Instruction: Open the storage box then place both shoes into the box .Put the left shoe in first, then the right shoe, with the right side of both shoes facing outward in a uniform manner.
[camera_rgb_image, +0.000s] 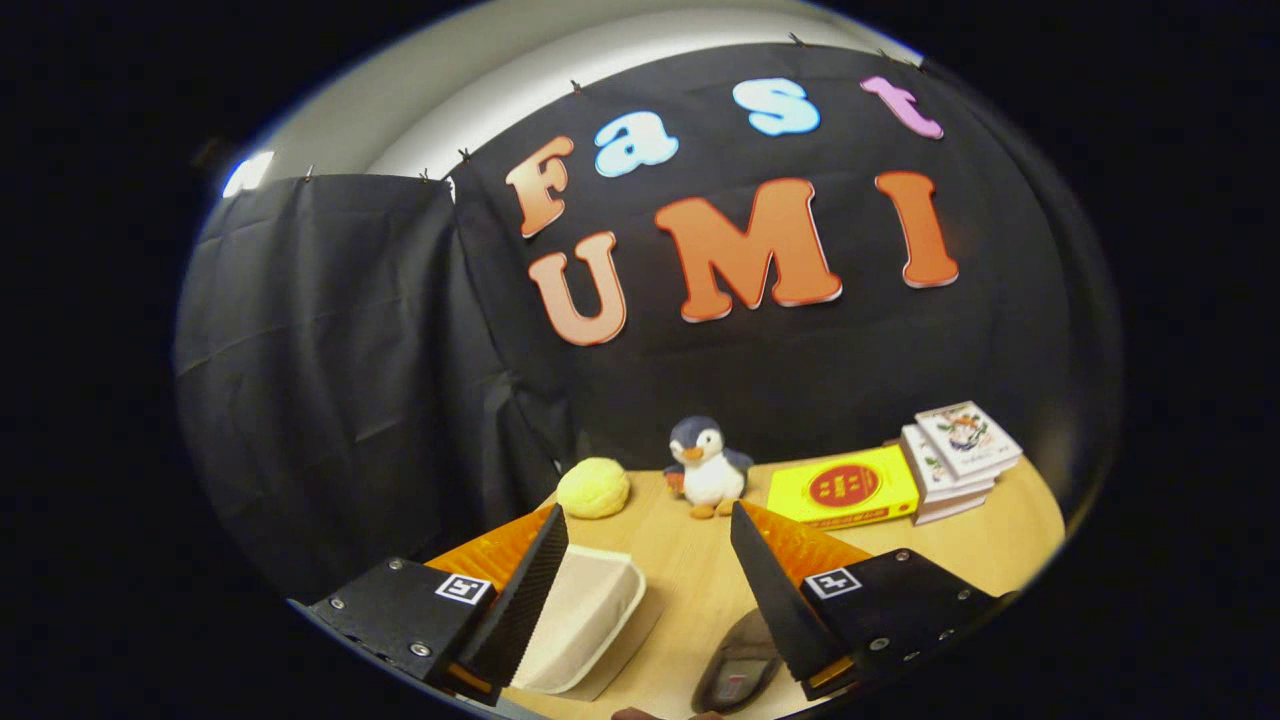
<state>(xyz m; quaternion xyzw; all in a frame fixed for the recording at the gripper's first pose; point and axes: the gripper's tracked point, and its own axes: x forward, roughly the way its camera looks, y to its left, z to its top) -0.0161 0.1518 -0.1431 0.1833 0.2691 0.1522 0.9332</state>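
Gripper: the gripper (650, 555) hangs above the wooden table (690, 590) with its 2 fingers spread wide apart and nothing between them but bare tabletop.
Storage box: the pale storage box (590, 620) sits on the table just beside the left finger, partly hidden behind it. Its lid looks down, so I judge it not yet opened, though the finger covers 1 side and I cannot be sure.
Shoe: 1 dark shoe (735, 670) lies on the table to the right of the storage box, tucked under the right finger, sole opening up. Whether it is the left or the right shoe is too small to tell.
Second shoe: I cannot place it from this view.
Beyond the storage box: a yellow bun-shaped toy (593, 487), a plush penguin (708, 468), a flat yellow box (845, 488) and a stack of books (955, 460) line the far side of the table, well apart from the storage box.
Progress: my reading is 0 of 3 steps done. The box has yet to be opened, and no shoe is inside it.
Left to do: lift the lid, put the left shoe in, then the right, both with right sides facing outward.
Next move: likely bringing the spread fingers down to the lid edge of the storage box.
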